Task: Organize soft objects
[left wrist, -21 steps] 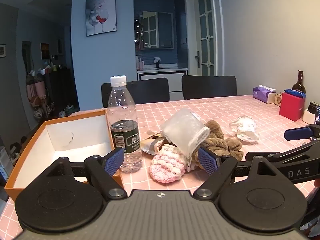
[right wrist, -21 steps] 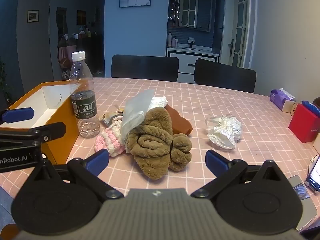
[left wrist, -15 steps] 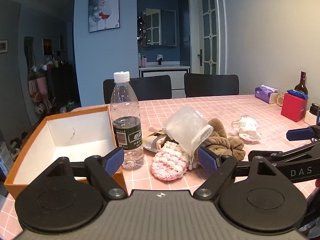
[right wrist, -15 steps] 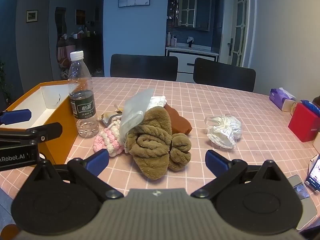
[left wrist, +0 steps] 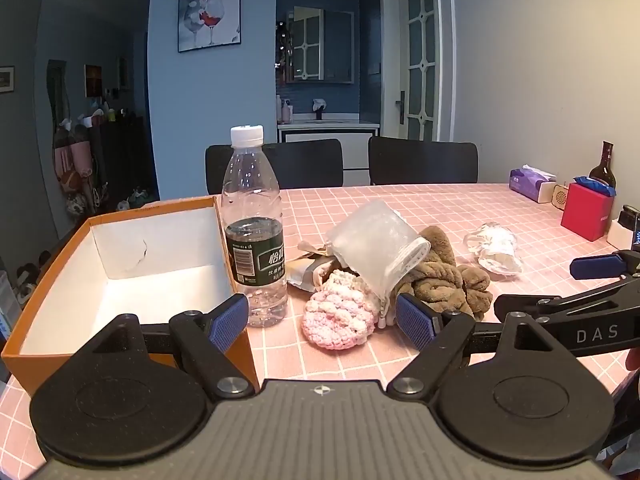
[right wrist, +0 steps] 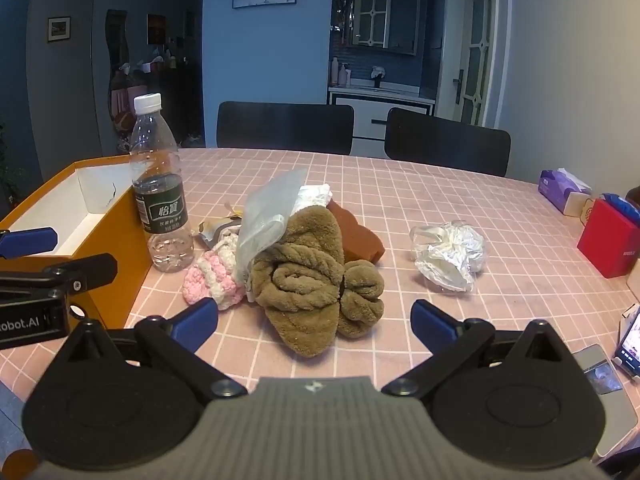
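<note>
Grippers point(left wrist: 322, 322) point(right wrist: 315, 322) agape before soft pile point(right wrist: 304, 276)

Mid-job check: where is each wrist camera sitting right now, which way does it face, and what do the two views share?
Left wrist: behind the open left gripper, tilted down over the near table edge, facing the pink crochet piece, water bottle and orange box; the right gripper's finger enters at right.
Right wrist: behind the open right gripper, facing the brown plush bundle; the left gripper's finger shows at left.
Shared: bottle, box, crochet piece, plush bundle, crumpled white bag.
</note>
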`<state>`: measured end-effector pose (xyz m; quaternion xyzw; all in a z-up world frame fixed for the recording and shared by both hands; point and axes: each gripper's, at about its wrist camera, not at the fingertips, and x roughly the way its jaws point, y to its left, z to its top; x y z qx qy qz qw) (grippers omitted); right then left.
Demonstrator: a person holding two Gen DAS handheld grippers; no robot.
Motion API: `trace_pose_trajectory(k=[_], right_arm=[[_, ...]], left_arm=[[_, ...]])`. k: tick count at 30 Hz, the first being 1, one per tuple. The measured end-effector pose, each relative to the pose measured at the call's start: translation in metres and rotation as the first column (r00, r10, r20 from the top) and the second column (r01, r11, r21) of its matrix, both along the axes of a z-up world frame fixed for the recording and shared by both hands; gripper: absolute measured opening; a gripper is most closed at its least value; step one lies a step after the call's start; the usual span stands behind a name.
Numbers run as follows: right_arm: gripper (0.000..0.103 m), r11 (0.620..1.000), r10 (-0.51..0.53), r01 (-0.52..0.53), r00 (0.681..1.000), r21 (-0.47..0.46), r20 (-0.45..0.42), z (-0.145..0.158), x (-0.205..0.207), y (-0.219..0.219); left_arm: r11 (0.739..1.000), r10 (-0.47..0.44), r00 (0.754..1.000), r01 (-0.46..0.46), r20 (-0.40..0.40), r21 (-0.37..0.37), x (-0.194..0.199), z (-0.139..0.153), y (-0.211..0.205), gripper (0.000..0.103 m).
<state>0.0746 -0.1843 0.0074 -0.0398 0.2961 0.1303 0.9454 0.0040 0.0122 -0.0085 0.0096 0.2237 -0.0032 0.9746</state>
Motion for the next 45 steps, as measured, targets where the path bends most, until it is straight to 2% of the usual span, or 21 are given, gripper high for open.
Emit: trace_pose_trajectory(k=[45], right_arm=[[0.100, 1.000, -0.025, 0.025, 0.999, 0.000, -0.034, -0.007, 0.012, 0.000]], left_arm=[[1.000, -0.007, 1.000, 0.007, -0.022, 0.002, 0.002, -0.001, -0.002, 0.097]])
